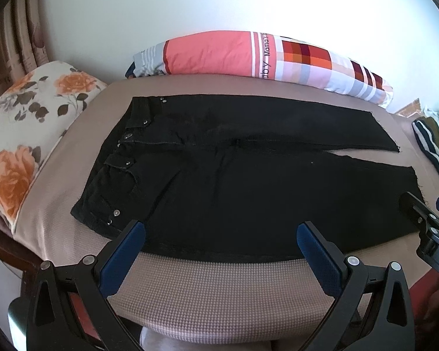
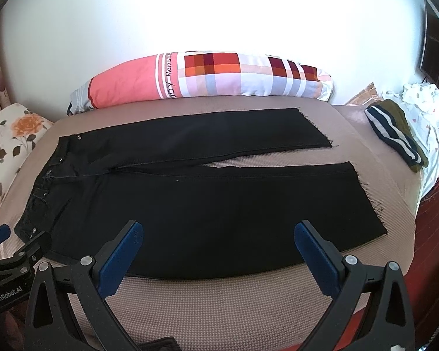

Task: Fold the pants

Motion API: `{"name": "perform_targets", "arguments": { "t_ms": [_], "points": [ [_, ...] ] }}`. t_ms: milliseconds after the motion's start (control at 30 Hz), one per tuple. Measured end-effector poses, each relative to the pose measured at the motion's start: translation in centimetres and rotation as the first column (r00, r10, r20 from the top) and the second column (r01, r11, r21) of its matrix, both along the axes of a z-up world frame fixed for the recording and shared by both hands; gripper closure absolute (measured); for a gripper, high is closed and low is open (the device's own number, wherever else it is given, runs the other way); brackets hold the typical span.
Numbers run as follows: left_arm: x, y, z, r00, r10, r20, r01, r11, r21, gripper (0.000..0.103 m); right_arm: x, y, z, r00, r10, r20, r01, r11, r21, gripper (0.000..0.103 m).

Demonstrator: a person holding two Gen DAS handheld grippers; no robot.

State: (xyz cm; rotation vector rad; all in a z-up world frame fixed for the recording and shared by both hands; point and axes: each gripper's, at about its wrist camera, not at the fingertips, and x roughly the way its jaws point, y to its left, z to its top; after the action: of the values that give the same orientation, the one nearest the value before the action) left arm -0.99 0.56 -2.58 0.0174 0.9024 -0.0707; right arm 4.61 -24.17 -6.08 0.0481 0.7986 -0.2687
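Note:
Black pants (image 1: 234, 181) lie flat on the beige bed (image 1: 213, 292), waistband to the left, both legs spread to the right with frayed hems. They also show in the right wrist view (image 2: 219, 204). My left gripper (image 1: 221, 234) is open and empty, hovering over the near edge of the pants near the waist end. My right gripper (image 2: 219, 231) is open and empty over the near edge of the near leg. The right gripper also shows at the right edge of the left wrist view (image 1: 424, 213), by the near hem.
A pink and checked pillow (image 2: 207, 76) lies along the far edge against the white wall. A floral cushion (image 1: 29, 134) sits at the left. A striped dark garment (image 2: 395, 134) and white cloth (image 2: 424, 108) lie at the right end of the bed.

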Motion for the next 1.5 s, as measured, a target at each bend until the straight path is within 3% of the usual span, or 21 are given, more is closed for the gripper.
{"name": "perform_targets", "arguments": {
  "t_ms": [1500],
  "points": [
    [0.12, -0.36, -0.28, 1.000, 0.004, -0.004, -0.004, 1.000, 0.030, 0.000, 0.09, 0.25, -0.46, 1.000, 0.011, -0.004, -0.011, 1.000, 0.006, 0.000]
  ]
}}
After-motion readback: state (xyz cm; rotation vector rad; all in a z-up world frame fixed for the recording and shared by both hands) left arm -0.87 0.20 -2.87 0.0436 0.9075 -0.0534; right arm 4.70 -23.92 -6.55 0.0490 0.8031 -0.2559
